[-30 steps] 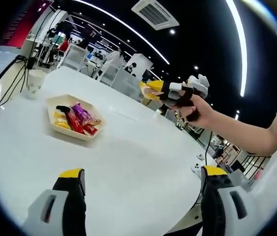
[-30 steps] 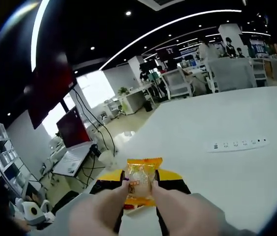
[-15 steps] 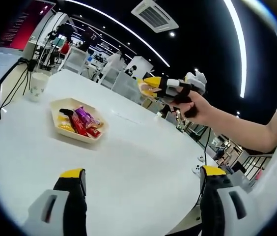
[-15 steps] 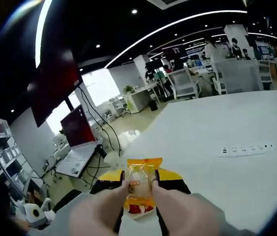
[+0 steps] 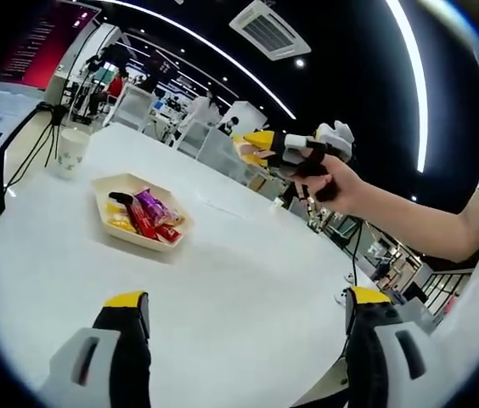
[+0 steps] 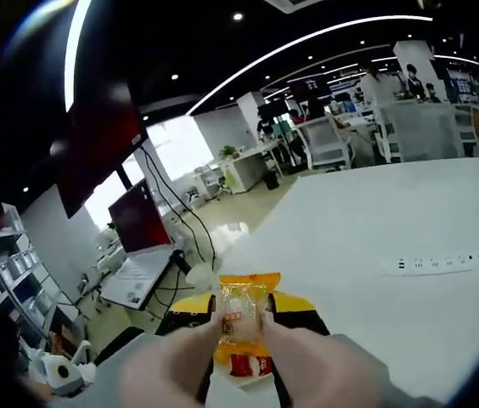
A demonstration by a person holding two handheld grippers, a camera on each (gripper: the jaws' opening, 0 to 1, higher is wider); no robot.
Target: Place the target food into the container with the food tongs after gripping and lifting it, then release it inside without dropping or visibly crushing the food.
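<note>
In the right gripper view my right gripper (image 6: 241, 321) is shut on an orange-yellow snack packet (image 6: 241, 306), held up in the air. Just under the packet peeks the rim of the cream tray (image 6: 233, 380) with a red wrapper in it. The left gripper view has that tray (image 5: 104, 189) on the white table, holding several wrapped snacks (image 5: 148, 214). Beyond and above it a person's hand carries the right gripper (image 5: 284, 151) with the packet (image 5: 248, 151). My left gripper (image 5: 248, 319) stands open near the table's front, nothing between its jaws.
A paper cup (image 5: 71, 151) stands at the table's far left edge. A white power strip (image 6: 439, 262) lies on the table (image 6: 375, 221) to the right. Office chairs, desks and monitors lie beyond the table.
The right gripper with its packet has drifted a little toward the tray. In the right gripper view the tray and a red wrapper have come into sight under the packet.
</note>
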